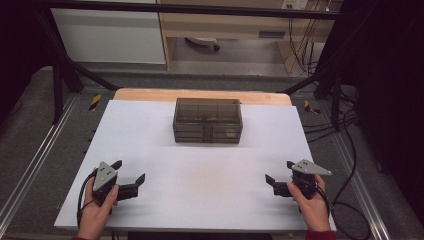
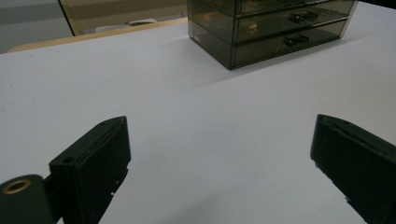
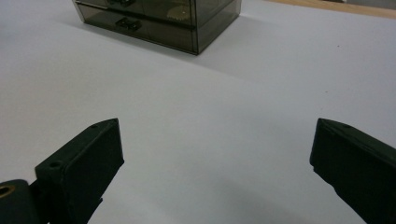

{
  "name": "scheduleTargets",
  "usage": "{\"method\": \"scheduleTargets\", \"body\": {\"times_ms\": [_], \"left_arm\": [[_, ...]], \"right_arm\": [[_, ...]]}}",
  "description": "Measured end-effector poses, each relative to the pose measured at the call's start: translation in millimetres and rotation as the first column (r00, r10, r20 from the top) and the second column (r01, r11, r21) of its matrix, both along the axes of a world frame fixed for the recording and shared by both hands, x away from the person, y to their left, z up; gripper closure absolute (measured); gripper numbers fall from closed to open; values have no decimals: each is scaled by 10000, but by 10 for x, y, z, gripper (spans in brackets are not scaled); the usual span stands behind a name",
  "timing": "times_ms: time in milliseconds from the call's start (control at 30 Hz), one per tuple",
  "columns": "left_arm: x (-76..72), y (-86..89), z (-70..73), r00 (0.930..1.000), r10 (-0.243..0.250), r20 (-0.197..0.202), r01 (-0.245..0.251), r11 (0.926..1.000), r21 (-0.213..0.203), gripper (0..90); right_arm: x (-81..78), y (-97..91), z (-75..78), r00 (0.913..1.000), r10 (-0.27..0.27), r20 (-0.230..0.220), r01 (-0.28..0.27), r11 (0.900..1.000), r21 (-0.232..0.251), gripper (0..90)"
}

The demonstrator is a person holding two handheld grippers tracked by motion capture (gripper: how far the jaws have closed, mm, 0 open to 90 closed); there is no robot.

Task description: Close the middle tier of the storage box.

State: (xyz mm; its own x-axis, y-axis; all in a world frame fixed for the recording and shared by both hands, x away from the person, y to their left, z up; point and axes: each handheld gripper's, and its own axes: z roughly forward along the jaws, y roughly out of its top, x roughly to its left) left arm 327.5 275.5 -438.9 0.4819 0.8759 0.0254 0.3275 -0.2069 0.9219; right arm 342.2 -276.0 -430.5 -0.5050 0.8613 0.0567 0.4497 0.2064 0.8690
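A smoky translucent drawer chest (image 1: 208,120) stands at the back middle of the white table (image 1: 200,165), its drawers closed. My left gripper (image 1: 129,171) rests near the front left, held in a hand, jaws wide apart and empty. My right gripper (image 1: 280,171) rests near the front right, also wide open and empty. In the left gripper view the drawer chest (image 2: 271,28) is ahead to the right beyond my left gripper (image 2: 219,144). In the right gripper view the drawer chest (image 3: 163,21) is ahead to the left beyond my right gripper (image 3: 215,144). Small dark handles show on the drawer fronts.
A wooden strip (image 1: 200,95) runs along the table's far edge. Black frame legs (image 1: 65,70) and cables (image 1: 345,130) stand beside the table. White tabletop lies between both grippers and the chest.
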Motion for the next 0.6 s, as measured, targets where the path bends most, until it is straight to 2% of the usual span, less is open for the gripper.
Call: {"method": "scheduleTargets", "body": {"times_ms": [600], "left_arm": [[2, -5, -2, 10000, -73, -54, 73, 10000, -56, 52]], "right_arm": [[34, 70, -140, 9981, 379, -491, -384, 9992, -93, 23]]}}
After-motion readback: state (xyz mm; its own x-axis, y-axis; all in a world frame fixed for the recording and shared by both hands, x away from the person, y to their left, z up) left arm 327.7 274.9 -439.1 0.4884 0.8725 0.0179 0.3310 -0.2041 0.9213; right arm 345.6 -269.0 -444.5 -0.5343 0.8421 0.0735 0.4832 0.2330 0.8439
